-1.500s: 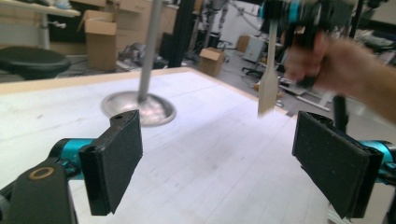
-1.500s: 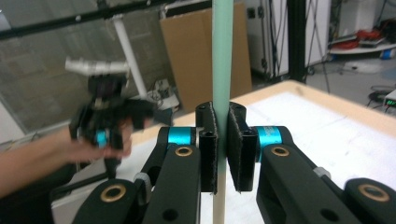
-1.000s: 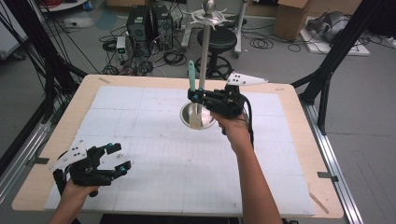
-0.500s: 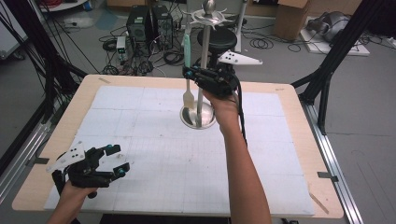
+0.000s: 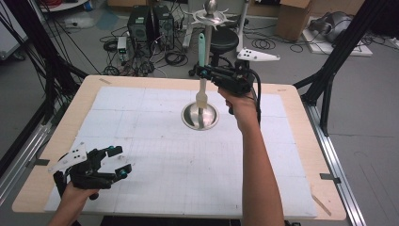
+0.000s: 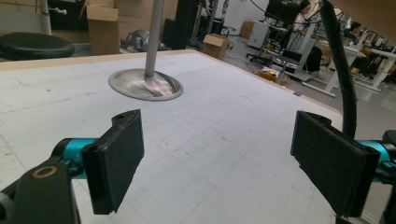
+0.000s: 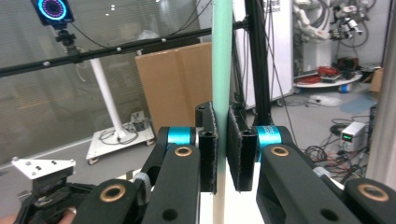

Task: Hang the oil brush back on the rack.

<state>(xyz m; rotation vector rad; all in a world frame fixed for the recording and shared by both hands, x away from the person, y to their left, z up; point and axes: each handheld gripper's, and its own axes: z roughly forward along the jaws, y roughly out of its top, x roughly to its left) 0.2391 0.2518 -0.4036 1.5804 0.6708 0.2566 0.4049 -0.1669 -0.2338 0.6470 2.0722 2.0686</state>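
utensils: 1 [image 5: 202, 70] | stands: 1 [image 5: 200, 117] | grippers: 2 [image 5: 207, 71] [image 5: 123, 162]

Light wooden table [image 5: 301, 101] under white gridded mat [image 5: 155, 141] — round steel stand base [image 5: 200, 117] just below right gripper [image 5: 203, 71].

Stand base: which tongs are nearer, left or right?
Right. The right tongs are shut on the green-handled utensil, raised just above the round metal stand base at the table's far side. The left tongs sit open at the near left corner, well away.
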